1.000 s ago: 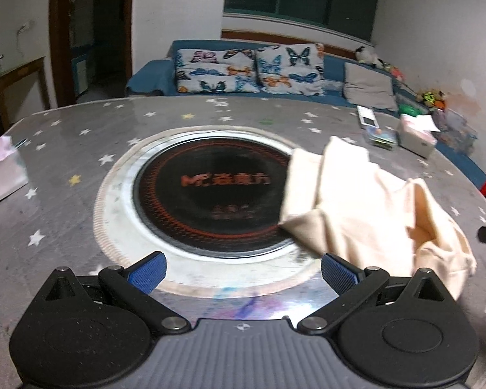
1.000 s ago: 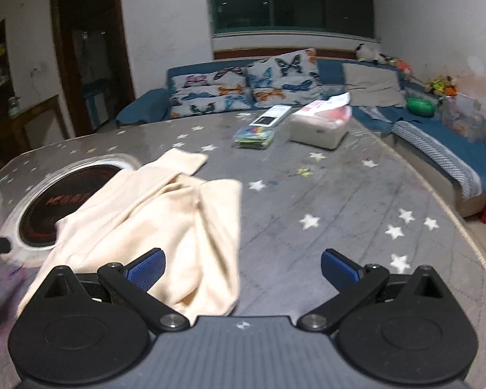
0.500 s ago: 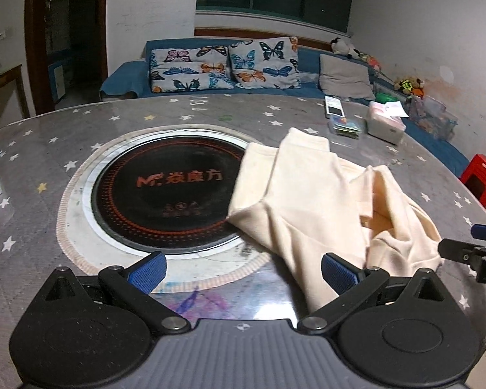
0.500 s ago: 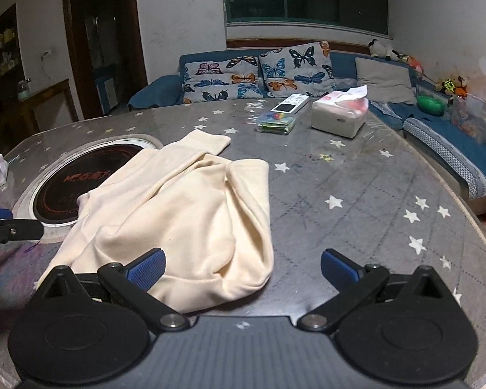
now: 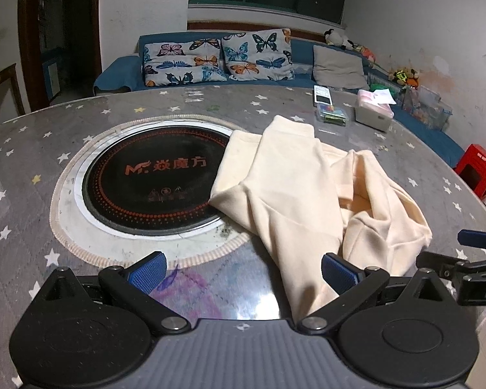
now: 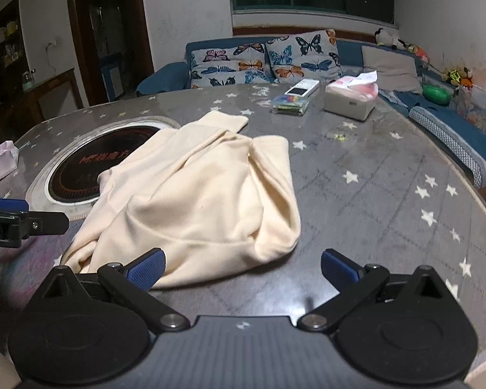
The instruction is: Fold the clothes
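A cream garment [image 5: 311, 194] lies crumpled on the grey star-patterned table [image 5: 32, 149], partly over the black round hotplate [image 5: 152, 181]. It also shows in the right wrist view [image 6: 197, 201]. My left gripper [image 5: 243, 267] is open and empty at the garment's near left edge; its right fingertip [image 5: 337, 270] is over the cloth. My right gripper [image 6: 243, 265] is open and empty at the garment's near right edge; its left fingertip [image 6: 145, 267] is over the hem. Each gripper shows at the edge of the other's view.
A tissue box [image 6: 351, 97], a remote [image 6: 301, 87] and a small clear box [image 6: 290, 103] sit at the table's far side. A pink pack [image 6: 3, 159] is at the left. A blue sofa [image 5: 217, 61] stands behind; a red stool [image 5: 476, 168] at right.
Both grippers have pulled back toward the near table edge, so the garment sits more central in both views. The garment itself has not moved. Both jaws stay open.
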